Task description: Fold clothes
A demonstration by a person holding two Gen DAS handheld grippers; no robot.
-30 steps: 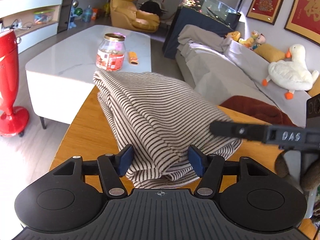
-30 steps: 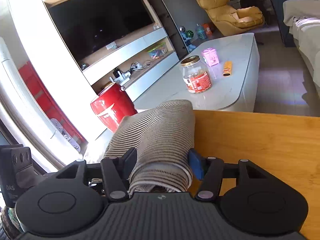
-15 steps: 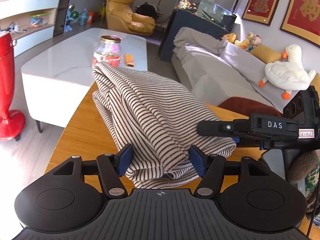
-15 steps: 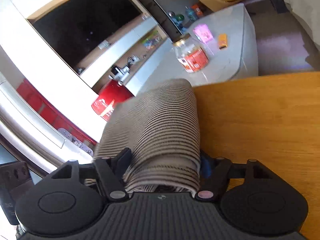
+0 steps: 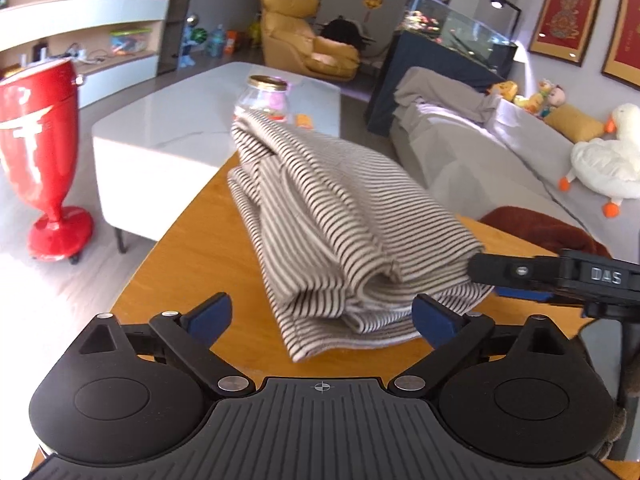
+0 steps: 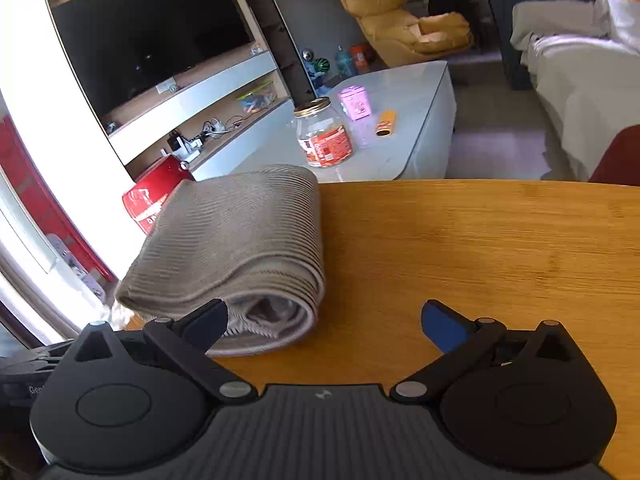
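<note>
Left gripper [image 5: 322,316]: we are seeing its jaws standing wide, the blue pads clear of the cloth on both sides and gripping nothing.
Right gripper [image 6: 324,322]: we are seeing it spread wide as well; its left pad is sitting just in front of the folded bundle's open end at about 10 o'clock, and we cannot tell whether it is touching; the right pad is hanging over bare wood.
Striped garment [image 5: 340,220]: we are finding it lying folded in a thick bundle on the wooden table [image 5: 208,248], running from between the left jaws up toward 12 o'clock; its near hem is resting just ahead of the pads.
Garment from the right wrist view: it is lying at 10 to 11 o'clock of the jaws, by the table's left edge, rolled layers facing us.
Right gripper in the left wrist view: its black finger is reaching in from 3 o'clock, right against the bundle's right side.
Glass jar [image 6: 324,136]: it is standing on the white coffee table [image 6: 416,136] beyond, at 12 o'clock.
</note>
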